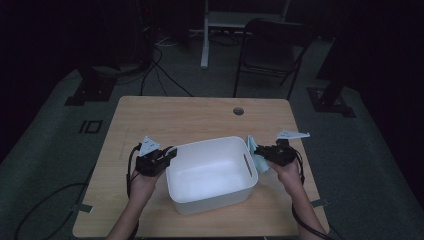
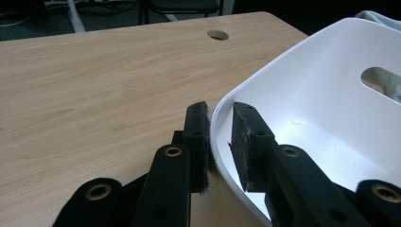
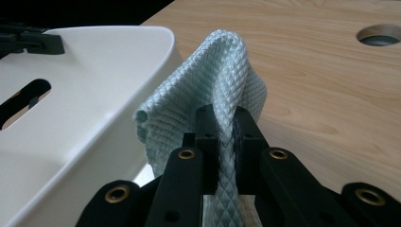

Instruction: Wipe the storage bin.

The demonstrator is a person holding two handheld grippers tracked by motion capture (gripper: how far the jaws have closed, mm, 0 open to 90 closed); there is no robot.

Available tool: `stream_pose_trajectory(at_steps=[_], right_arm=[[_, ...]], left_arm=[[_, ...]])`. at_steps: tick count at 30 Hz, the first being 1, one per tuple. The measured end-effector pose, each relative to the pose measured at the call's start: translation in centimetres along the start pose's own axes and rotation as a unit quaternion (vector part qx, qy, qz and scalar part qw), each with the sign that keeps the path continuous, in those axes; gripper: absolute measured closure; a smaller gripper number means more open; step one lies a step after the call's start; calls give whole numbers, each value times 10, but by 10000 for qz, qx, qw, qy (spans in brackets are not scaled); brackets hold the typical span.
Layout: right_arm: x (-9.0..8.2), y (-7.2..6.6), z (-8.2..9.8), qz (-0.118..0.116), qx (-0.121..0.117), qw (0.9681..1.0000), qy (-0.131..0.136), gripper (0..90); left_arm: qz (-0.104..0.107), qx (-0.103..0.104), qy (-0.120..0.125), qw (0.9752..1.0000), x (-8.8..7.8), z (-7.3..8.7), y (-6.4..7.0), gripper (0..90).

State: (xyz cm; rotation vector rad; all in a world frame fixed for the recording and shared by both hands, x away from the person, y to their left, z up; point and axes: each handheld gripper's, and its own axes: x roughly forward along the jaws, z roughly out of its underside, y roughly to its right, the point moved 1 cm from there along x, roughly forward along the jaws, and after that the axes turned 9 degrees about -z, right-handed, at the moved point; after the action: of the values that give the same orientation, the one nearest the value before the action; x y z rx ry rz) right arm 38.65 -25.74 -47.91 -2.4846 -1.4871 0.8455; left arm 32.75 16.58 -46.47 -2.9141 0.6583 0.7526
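Black fingers (image 3: pixel 226 137) of the right gripper (image 1: pixel 264 150) sit closest to the lens in the right gripper view, and they're pinching a fold of pale mint cloth (image 3: pixel 213 90) with a diamond weave; the cloth bunches up above the pads and hangs down between them too. That cloth is right next to the outside of the white bin's (image 1: pixel 210 172) right-hand wall, the one with the slot handle (image 1: pixel 247 164), though I honestly can't tell if it's actually touching the plastic. From the high view the bin sits in the near middle of the light wood table (image 1: pixel 175 115), with a hand on each side of it. Over on the left, the left gripper (image 1: pixel 168 155) has its fingers (image 2: pixel 198 137) straddling the bin's rim at the near-left corner, one pad outside and one inside. The outer pad looks tight against the wall, the inner one seems to have a sliver of gap, so whether it's truly clamped I can't say for sure. A round cable hole (image 1: pixel 238 111) is in the table toward the far edge, and a folding chair (image 1: pixel 272 50) stands on the floor beyond the table
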Motion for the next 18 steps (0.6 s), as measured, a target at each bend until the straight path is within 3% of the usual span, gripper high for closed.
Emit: stream_pose_trajectory(at_steps=[10, 18], right_arm=[[-34, -13, 28, -12, 59, 10000, 78, 834], [-35, -40, 46, -345, -34, 9994, -77, 834]], left_arm=[[-3, -7, 8, 10000, 0, 0, 0, 763], [-11, -9, 10, 10000, 0, 0, 0, 763]])
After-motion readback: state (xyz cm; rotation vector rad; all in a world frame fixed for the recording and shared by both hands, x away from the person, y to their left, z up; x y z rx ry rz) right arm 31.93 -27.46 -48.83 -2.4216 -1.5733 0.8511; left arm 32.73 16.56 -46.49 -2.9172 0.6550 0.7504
